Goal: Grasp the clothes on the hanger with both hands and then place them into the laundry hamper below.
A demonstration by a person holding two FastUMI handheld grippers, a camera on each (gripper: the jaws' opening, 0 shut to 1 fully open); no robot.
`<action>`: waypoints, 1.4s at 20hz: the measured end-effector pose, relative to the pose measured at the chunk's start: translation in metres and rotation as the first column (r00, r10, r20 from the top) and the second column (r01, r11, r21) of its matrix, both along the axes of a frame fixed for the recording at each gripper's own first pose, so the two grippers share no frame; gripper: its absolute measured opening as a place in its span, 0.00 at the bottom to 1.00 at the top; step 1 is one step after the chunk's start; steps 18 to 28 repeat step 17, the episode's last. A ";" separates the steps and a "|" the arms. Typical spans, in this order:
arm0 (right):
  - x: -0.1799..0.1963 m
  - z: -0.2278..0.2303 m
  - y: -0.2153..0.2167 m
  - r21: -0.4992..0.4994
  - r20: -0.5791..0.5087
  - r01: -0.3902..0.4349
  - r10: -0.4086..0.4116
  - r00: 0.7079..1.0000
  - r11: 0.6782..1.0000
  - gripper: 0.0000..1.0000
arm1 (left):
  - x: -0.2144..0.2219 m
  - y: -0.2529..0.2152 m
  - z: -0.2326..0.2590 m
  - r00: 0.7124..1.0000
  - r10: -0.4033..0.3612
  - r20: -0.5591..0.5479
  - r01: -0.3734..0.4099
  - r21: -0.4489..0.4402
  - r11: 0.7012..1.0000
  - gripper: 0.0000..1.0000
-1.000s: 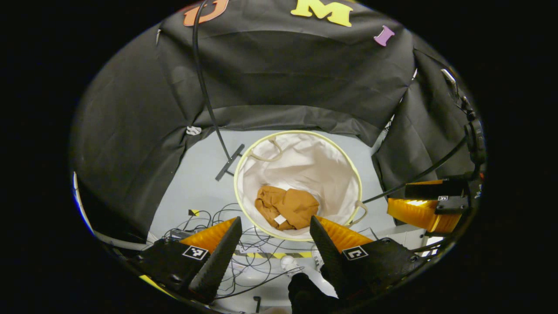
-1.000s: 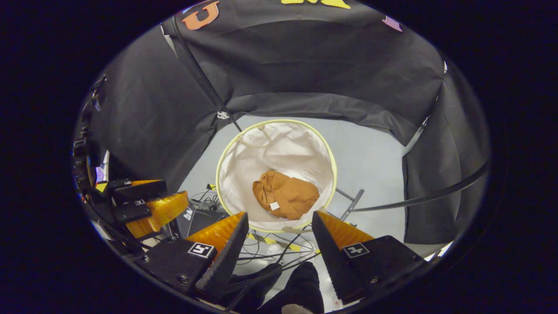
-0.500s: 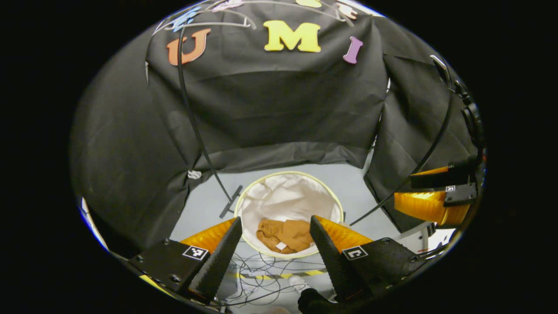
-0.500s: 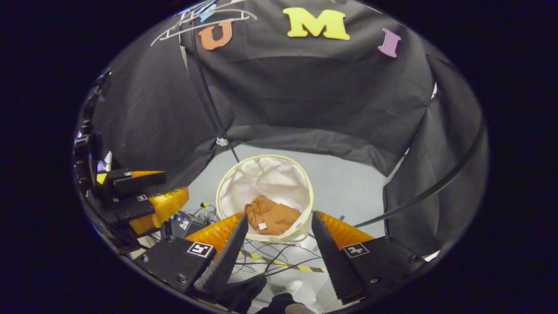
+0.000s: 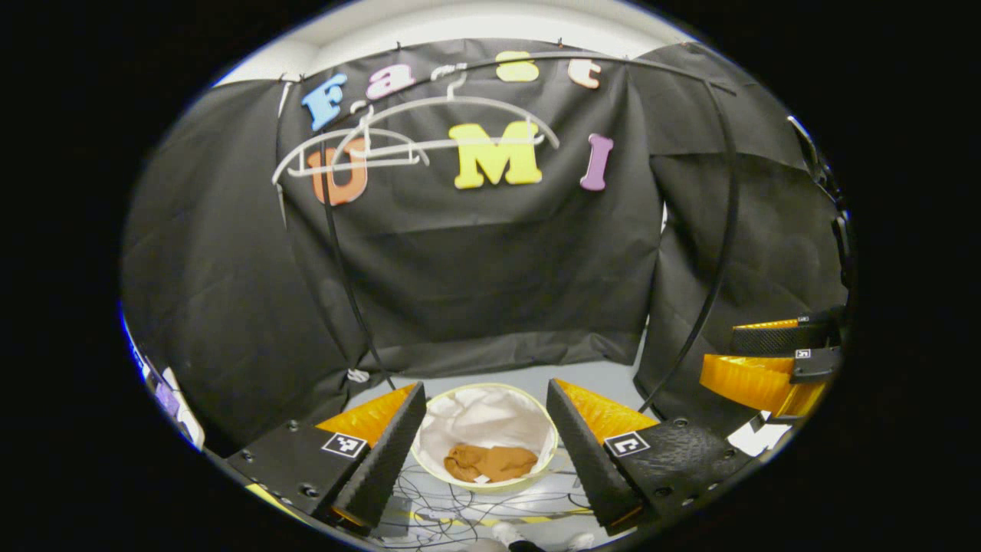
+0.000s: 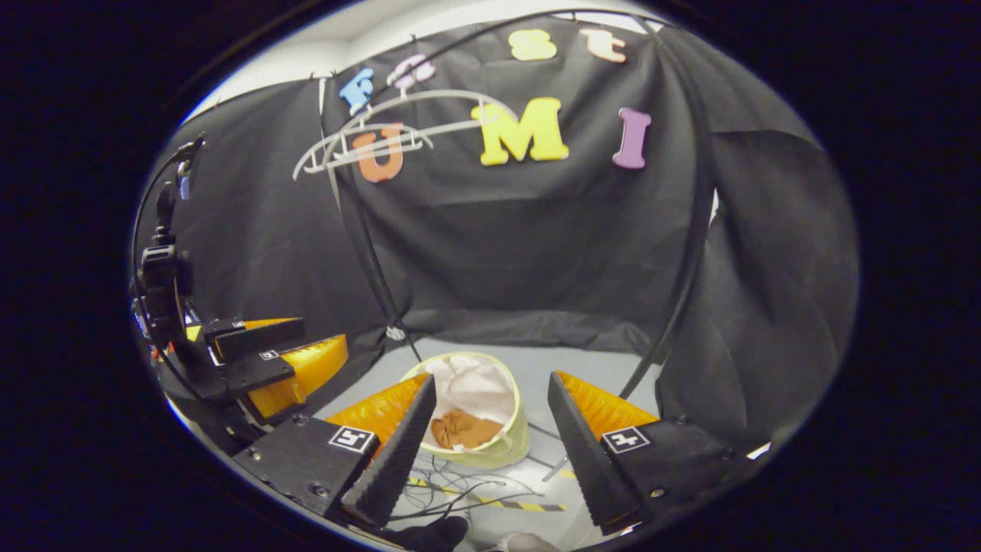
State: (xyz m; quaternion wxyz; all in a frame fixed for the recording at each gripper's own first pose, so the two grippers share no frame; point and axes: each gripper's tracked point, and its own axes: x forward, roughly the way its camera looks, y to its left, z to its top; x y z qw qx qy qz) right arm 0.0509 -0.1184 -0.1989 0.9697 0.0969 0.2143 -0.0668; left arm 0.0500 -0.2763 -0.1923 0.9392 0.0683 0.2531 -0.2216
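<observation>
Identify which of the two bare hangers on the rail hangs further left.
The smaller-looking hanger, in front of the orange letter; the wider one hangs right of it, spanning toward the yellow letter.

At lower centre of the left gripper view, the laundry hamper looks like soft white cloth, creased inside, and the clothes within are matt brown fabric. The hangers at upper left look like smooth pale plastic. The floor is smooth, matt grey.

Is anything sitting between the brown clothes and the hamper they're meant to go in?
Nothing visible does. The brown clothes already lie crumpled inside the white hamper on the floor, and both tongs stand open, holding nothing.
</observation>
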 end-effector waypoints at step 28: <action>-0.121 0.170 0.007 -0.143 0.409 0.130 -0.062 0.911 0.981 0.99 | -0.055 0.076 0.208 0.901 0.140 0.410 -0.064 -0.192 0.979 0.98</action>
